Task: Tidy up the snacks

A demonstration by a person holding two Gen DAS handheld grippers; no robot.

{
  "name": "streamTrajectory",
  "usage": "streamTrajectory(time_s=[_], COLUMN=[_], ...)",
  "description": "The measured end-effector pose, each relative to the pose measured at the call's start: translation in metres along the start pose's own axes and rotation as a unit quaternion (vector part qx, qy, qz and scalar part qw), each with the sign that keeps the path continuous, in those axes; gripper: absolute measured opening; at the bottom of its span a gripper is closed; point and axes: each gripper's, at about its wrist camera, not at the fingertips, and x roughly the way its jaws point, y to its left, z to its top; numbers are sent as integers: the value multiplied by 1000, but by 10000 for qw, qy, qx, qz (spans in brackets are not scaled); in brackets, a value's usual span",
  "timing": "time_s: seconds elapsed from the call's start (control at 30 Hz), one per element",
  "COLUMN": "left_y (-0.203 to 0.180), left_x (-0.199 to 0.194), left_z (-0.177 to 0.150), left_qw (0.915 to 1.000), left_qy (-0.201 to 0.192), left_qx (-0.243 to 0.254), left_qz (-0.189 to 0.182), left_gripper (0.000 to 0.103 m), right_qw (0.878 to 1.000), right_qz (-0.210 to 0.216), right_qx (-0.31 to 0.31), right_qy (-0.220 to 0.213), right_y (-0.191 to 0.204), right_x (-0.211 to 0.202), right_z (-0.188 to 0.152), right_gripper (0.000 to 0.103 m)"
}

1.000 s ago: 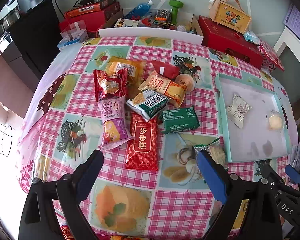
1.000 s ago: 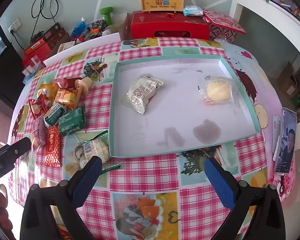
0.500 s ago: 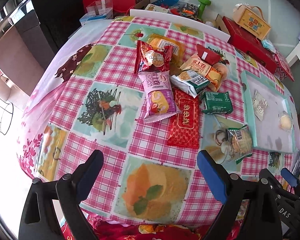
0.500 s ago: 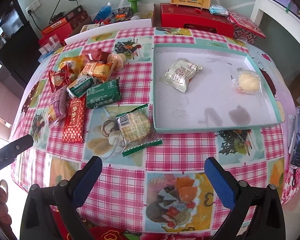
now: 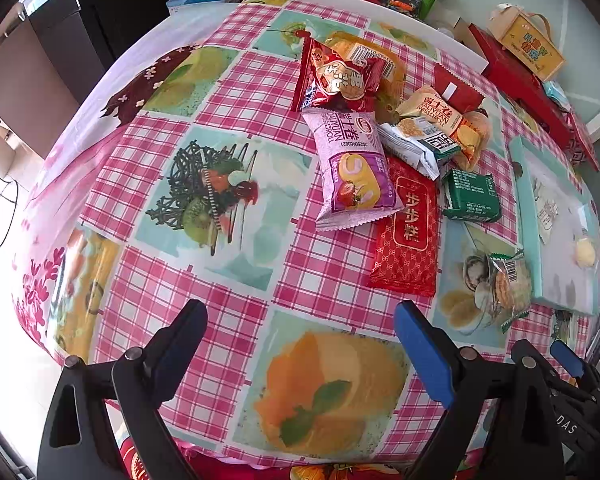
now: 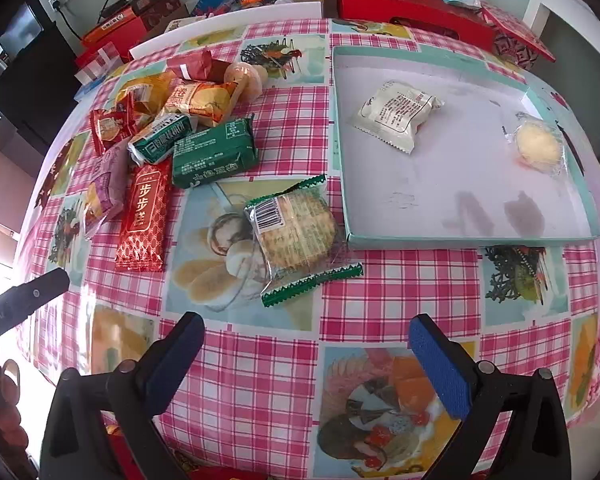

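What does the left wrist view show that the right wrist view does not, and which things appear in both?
Only the left wrist view shows the front of the pink swiss roll packet and the long bare stretch of tablecloth to its left.

Only the right wrist view shows the whole tray with the white packet and yellow cake clearly, and a phone edge at far right.

Both show the red bar packet, green packet, clear cracker packet, and an open gripper: left, right.

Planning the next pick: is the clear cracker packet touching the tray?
Apart. The right wrist view shows checked cloth between the cracker packet and the tray.
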Motion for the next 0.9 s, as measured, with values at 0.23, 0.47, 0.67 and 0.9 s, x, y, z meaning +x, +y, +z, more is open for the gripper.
streamTrajectory(time_s=[0.23, 0.47, 0.67, 0.9], left_y=[-13, -32, -44, -55], left_x=[20, 35, 42, 57], left_z=[5, 11, 25, 43], left_qw=[9997, 9990, 9989, 9988], left_qy=[152, 211, 203, 204], left_qx=[-31, 78, 60, 122], left_qz=[-191, -374, -424, -438], left_gripper=[95, 95, 95, 95], right_qw=[9998, 9990, 9982, 9973], right_qz=[169, 310, 411, 555], right_qx=[73, 68, 1, -145], right_qy=[-100, -321, -426, -462], right_y=[-3, -2, -1, 13], right_x=[17, 26, 36, 38], right_z=[13, 21, 34, 36], right_gripper=[103, 98, 92, 81])
